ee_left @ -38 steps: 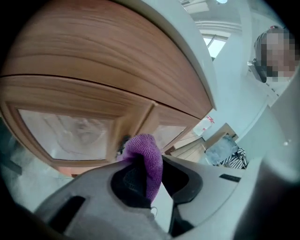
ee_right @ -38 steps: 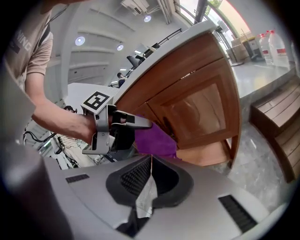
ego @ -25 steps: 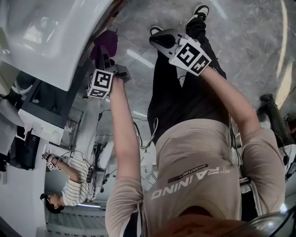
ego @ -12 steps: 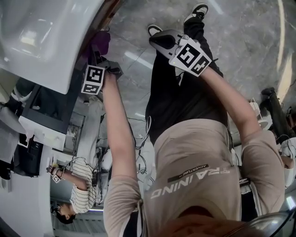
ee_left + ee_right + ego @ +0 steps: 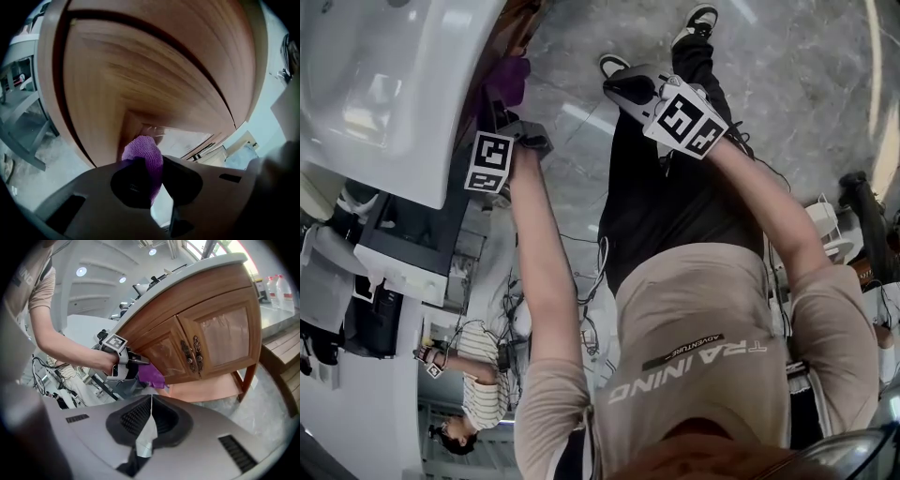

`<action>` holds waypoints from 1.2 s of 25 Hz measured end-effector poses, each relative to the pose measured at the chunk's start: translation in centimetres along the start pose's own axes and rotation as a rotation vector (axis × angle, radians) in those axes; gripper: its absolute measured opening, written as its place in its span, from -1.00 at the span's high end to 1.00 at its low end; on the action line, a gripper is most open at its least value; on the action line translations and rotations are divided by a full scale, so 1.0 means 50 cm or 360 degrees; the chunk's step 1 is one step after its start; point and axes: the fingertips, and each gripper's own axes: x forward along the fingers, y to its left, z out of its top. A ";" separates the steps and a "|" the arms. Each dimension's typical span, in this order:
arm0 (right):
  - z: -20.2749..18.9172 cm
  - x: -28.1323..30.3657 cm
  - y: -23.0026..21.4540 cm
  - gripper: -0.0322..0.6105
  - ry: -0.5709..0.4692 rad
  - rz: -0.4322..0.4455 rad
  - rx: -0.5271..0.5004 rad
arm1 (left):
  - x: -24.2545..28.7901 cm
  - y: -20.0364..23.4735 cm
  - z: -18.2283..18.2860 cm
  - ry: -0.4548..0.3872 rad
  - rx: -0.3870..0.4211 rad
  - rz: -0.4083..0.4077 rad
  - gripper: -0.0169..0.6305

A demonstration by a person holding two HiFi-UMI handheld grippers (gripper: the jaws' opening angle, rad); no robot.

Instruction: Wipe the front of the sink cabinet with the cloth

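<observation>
Left gripper view: left gripper (image 5: 159, 165) clamps cloth (image 5: 142, 149) — mostly hidden — right gripper (image 5: 151, 400) closed, empty.

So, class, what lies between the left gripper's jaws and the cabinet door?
The cloth, clamped in the left gripper, sticks out toward the door; the left gripper view shows it.

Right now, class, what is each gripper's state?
Left gripper: shut on the purple cloth.
Right gripper: shut, holding nothing.
</observation>
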 end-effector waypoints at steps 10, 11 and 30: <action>0.028 -0.074 -0.110 0.86 -0.0047 -0.0030 0.0045 | 0.080 -0.148 -0.001 0.0018 0.0021 -0.0067 0.83; 0.029 -0.082 -0.122 0.86 -0.0045 -0.0037 0.0049 | 0.086 -0.164 0.001 0.0018 0.0022 -0.0075 0.83; 0.039 -0.183 -0.283 0.86 -0.0041 -0.0018 0.0091 | 0.160 -0.308 -0.027 0.0082 0.0076 -0.0037 0.83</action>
